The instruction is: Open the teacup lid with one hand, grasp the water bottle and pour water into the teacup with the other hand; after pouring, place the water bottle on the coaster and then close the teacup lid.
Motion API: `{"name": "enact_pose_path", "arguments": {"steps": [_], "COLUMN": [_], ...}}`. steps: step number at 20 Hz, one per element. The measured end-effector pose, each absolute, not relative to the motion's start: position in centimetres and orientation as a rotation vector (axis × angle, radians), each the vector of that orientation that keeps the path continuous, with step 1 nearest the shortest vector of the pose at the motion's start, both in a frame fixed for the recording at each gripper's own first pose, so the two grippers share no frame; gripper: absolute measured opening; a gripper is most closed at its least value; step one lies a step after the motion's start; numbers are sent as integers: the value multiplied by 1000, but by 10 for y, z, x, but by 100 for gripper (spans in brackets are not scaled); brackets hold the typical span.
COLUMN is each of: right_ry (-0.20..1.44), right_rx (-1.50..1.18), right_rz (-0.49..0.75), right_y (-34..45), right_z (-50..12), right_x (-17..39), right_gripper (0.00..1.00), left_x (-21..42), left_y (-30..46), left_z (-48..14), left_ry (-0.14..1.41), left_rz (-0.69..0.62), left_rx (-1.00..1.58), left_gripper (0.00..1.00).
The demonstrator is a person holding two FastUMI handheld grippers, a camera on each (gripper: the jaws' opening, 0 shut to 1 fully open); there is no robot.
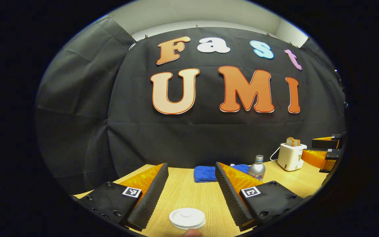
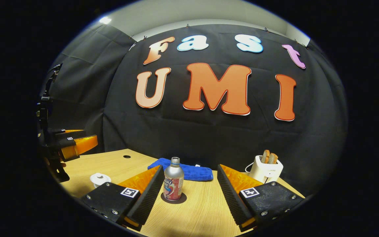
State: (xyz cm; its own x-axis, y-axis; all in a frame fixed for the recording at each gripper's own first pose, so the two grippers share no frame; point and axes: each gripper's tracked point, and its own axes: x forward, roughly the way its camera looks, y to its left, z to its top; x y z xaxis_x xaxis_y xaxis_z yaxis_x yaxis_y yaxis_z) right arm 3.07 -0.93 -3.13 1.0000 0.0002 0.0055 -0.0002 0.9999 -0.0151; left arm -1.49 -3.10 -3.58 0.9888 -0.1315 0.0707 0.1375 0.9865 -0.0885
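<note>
left gripper (image 1: 191,184): jaws spread wide, nothing between them, hovering low over the wooden table (image 1: 189,187). teacup (image 1: 187,218) sits on the table just below and between the fingers, white lid on, small knob at its centre. in the right gripper view the same teacup (image 2: 100,179) stands well to the left of the bottle, lid in place.

right gripper (image 2: 189,186): jaws released and wide, holding nothing. water bottle (image 2: 173,180) upright on the dark round coaster (image 2: 183,199), between the two fingers but apart from both. bottle is silver metal with a threaded neck, no cap seen. its label is red, white and blue; the writing is too small and curved to read.

square black-and-white markers on each gripper's finger mounts.

blue towel (image 2: 189,172) lies behind the bottle near the wall. white toaster (image 2: 268,171) at far right holds two slices of bread; a faint mark on its front is unreadable.

left gripper appears at the left edge of the right gripper view (image 2: 77,144).
</note>
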Motion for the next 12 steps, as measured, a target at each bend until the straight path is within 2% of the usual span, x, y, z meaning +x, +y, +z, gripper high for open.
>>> {"name": "enact_pose_path", "arguments": {"steps": [2,3,4,6,7,8,10,12], "right_ry": [1,1,-4,-11,-13,-13,-12,-15], "right_rx": [-18,-20,-22,-21,-18,-17,-15,-13], "right_rz": [-2,-5,-7,-6,-8,-9,-13,-14], "right_y": [-10,-11,-11,-11,-12,-13,-16,-17], "right_z": [-34,-33,-32,-31,-30,-30,-30,-30], "right_x": [32,31,31,29,29,28,27,26], "right_gripper": [96,96,96,96,96,97,96,97], "left_x": [-12,-11,-10,-10,-10,-11,-11,-11], "left_y": [-38,-35,-35,-36,-36,-37,-39,-40], "left_z": [-40,-43,-45,-44,-42,-40,-40,-39], "left_ry": [-61,-53,-47,-47,-53,-56,-58,-59], "left_rz": [-166,-161,-162,-164,-162,-164,-167,-165], "left_rx": [-93,-92,-95,-90,-87,-88,-89,-89], "left_gripper": [98,91,98,98,94,98,94,98]}}
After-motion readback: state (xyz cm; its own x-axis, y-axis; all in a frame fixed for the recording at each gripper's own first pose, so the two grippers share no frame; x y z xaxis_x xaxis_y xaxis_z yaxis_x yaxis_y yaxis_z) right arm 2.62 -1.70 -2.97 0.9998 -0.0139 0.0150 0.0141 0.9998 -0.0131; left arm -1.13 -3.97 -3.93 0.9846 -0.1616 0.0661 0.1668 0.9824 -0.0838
